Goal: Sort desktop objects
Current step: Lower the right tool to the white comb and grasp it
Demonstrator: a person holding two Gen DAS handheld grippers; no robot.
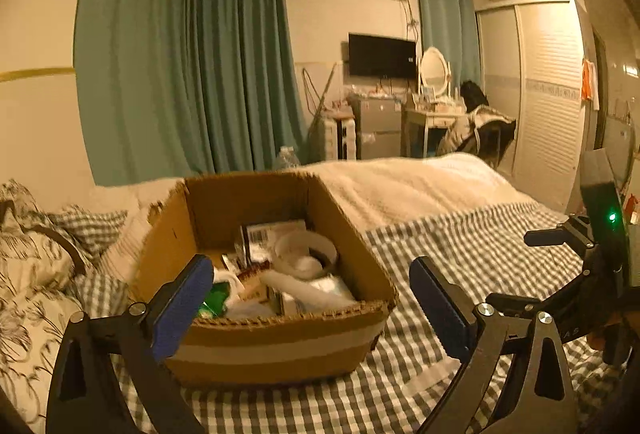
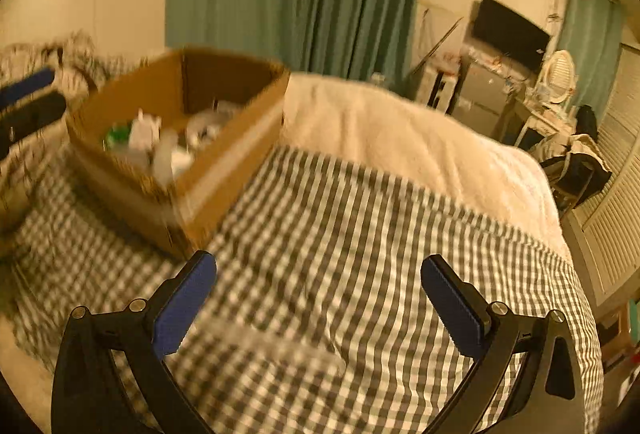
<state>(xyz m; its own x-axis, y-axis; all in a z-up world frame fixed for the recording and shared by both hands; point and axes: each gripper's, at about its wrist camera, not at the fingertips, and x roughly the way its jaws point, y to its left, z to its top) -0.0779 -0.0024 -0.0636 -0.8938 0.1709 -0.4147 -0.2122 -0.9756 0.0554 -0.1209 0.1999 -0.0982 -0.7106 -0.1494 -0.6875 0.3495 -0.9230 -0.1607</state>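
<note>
A cardboard box is sitting on a bed covered in a checked sheet, directly ahead of the left gripper, whose blue-padded jaws are standing wide apart and gripping nothing. The box's near wall is lying between and just beyond those jaws, with the left pad overlapping its near-left corner in the left wrist view. Inside the open-topped box, a jumble of small items is showing: a white tape roll, a packet bearing a barcode label, something green near the left jaw, and pale wrappers too blurred to identify. A cream blanket is lying past the box, ahead and to the right of the jaws, and floral pillows are resting off to the left.

The right gripper is hovering over bare checked sheet, its jaws likewise spread wide and empty. In the right wrist view the box is sitting ahead and to the left of those jaws, well clear of them, and the view is smeared by motion blur. Teal curtains are hanging beyond the bed.
</note>
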